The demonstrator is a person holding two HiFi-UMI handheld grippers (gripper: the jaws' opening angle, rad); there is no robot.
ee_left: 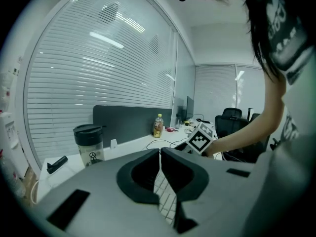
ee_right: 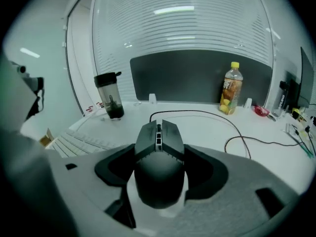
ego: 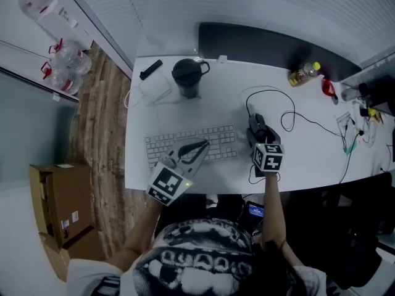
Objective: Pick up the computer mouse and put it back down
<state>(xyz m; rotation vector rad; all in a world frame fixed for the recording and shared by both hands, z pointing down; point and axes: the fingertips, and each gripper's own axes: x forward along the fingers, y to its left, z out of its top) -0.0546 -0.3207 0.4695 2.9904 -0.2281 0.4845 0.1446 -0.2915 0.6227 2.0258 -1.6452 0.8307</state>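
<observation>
computer mouse (ee_right: 158, 132), dark and wired, sits between the jaws of the right hand-held gripper (ee_right: 159, 162), whose pads close against its left and right sides, gripping it. its nose points to the far side, toward a dark partition (ee_right: 197, 78). it hangs over the right part of the white worktop (ego: 308, 153), just right of the keyboard (ego: 213, 137); whether its underside touches the surface is hard to tell. its black cable (ee_right: 197, 111) runs away from the nose and loops to the right. the left hand-held gripper (ee_left: 160, 177) is over the near left part of the keyboard with its jaws drawn together, only a thin slit between them and nothing in it. farther back stands a dark lidded tumbler (ego: 187, 76), and at the far right a drink bottle (ee_right: 230, 88) with a yellow cap.
</observation>
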